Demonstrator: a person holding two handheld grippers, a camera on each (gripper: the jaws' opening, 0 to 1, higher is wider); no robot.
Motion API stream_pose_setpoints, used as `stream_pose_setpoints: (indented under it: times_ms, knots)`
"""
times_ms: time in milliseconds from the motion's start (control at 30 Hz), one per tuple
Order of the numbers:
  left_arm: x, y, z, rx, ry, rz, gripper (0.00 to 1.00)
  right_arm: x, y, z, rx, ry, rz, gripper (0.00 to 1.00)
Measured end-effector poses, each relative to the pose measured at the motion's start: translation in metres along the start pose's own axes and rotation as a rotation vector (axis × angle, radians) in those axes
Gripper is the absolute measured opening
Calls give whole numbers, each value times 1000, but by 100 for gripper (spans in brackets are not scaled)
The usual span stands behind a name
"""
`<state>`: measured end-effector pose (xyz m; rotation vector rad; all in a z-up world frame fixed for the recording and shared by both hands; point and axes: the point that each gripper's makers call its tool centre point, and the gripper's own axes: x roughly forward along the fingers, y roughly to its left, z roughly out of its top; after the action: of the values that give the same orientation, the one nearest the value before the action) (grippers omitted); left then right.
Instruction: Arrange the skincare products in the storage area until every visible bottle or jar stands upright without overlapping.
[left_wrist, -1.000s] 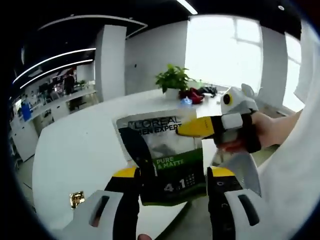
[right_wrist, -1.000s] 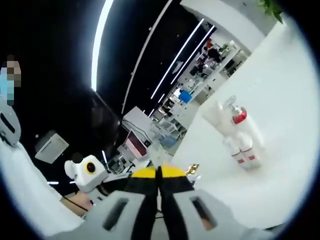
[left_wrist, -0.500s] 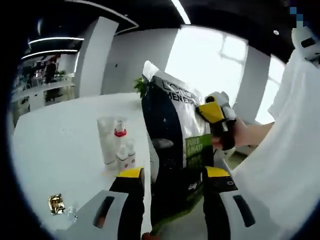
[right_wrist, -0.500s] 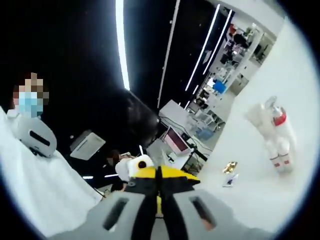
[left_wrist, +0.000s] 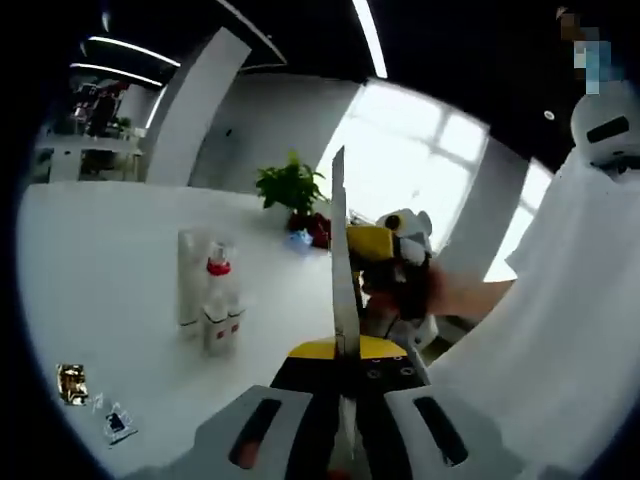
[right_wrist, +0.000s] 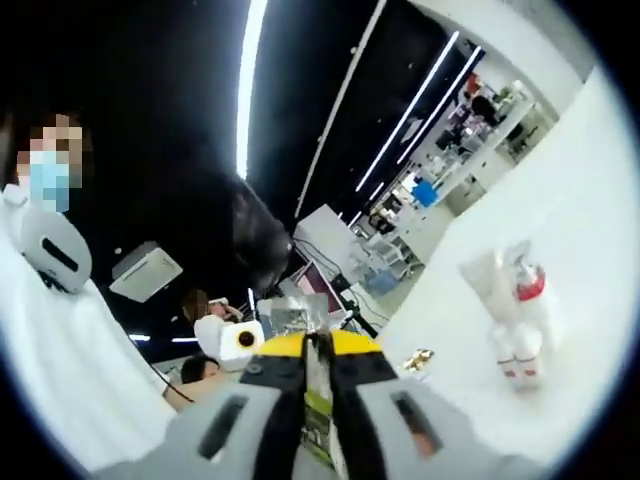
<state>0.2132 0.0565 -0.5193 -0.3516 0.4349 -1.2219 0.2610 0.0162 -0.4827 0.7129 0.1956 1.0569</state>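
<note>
A L'Oreal sachet pouch (left_wrist: 339, 250) stands edge-on in the left gripper view as a thin vertical strip, and my left gripper (left_wrist: 340, 352) is shut on its lower edge. My right gripper (left_wrist: 378, 243), held in a person's hand, pinches the same pouch from the far side. In the right gripper view that right gripper (right_wrist: 316, 345) is shut on the pouch (right_wrist: 317, 405), with green print between the jaws. A cluster of skincare bottles (left_wrist: 208, 298) stands upright on the white table (left_wrist: 110, 250): a tall white tube, a red-capped bottle and two small ones. The same bottles (right_wrist: 520, 312) show at right.
Two small sachets lie flat on the table, a gold sachet (left_wrist: 71, 383) and a clear sachet (left_wrist: 117, 423); the gold sachet (right_wrist: 415, 360) also shows in the right gripper view. A potted plant (left_wrist: 290, 186) and coloured items stand at the far table edge. A person in white (left_wrist: 560, 320) stands close by.
The pouch has turned from face-on to edge-on in the left gripper view. My left jaws, wide apart before, have closed on it. Both cameras have shifted.
</note>
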Motion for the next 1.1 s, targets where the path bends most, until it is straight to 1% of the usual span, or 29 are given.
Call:
stream_pose_setpoints:
  times_ms: [33,100,167,200,300,367,433,500,533,567,600,633,667,700,733,767,833,900,933,1000,1033,1100]
  knots:
    - [-3,-1,6,-22,-29,-8,0,0,0,-1,9,-5,3,12]
    - [-7,-1,12,-38,-56,-10,0,2,4,-3,49,-33,17,16]
    - [-10,0,19,-57,-92,-4,0,3,4,-9,93,-56,18,23]
    - [-12,0,23,-72,-114,-8,0,5,7,-16,127,-54,28,26]
    - [-17,0,35,-121,-184,-24,0,10,11,-31,160,-26,53,29]
    - [-18,2,38,-137,-203,-30,0,13,14,-37,170,-16,62,30]
    - [-18,5,40,-149,-212,-29,0,16,15,-40,190,-22,66,28]
    - [-18,9,41,-148,-212,-21,0,17,15,-39,204,-49,64,20]
    - [-19,13,42,-159,-214,-14,0,17,11,-38,211,-60,48,17]
    - [-19,14,42,-162,-213,-10,0,18,8,-38,218,-63,35,10]
    - [-19,17,41,-164,-213,-2,0,17,7,-39,217,-61,40,5]
    - [-20,30,37,-178,-203,61,0,18,14,-35,254,-77,82,3]
    - [-19,32,37,-195,-207,52,0,19,14,-37,253,-66,74,2]
    - [-19,34,39,-249,-235,45,0,20,11,-37,214,-70,43,2]
    - [-19,34,42,-259,-262,39,0,20,13,-37,227,-72,54,2]
    - [-18,33,43,-260,-276,25,0,20,12,-35,251,-82,60,2]
    - [-17,33,41,-247,-275,29,0,20,10,-35,263,-89,53,2]
    - [-16,37,40,-223,-270,54,2,20,6,-37,276,-87,37,2]
    - [-16,40,39,-225,-270,63,3,21,4,-38,291,-87,29,2]
    - [-16,50,34,-262,-276,97,7,23,0,-40,315,-92,13,2]
    - [-17,56,28,-294,-273,113,10,25,-5,-40,339,-103,-12,2]
    - [-16,59,16,-330,-258,118,13,27,-13,-41,375,-111,-46,1]
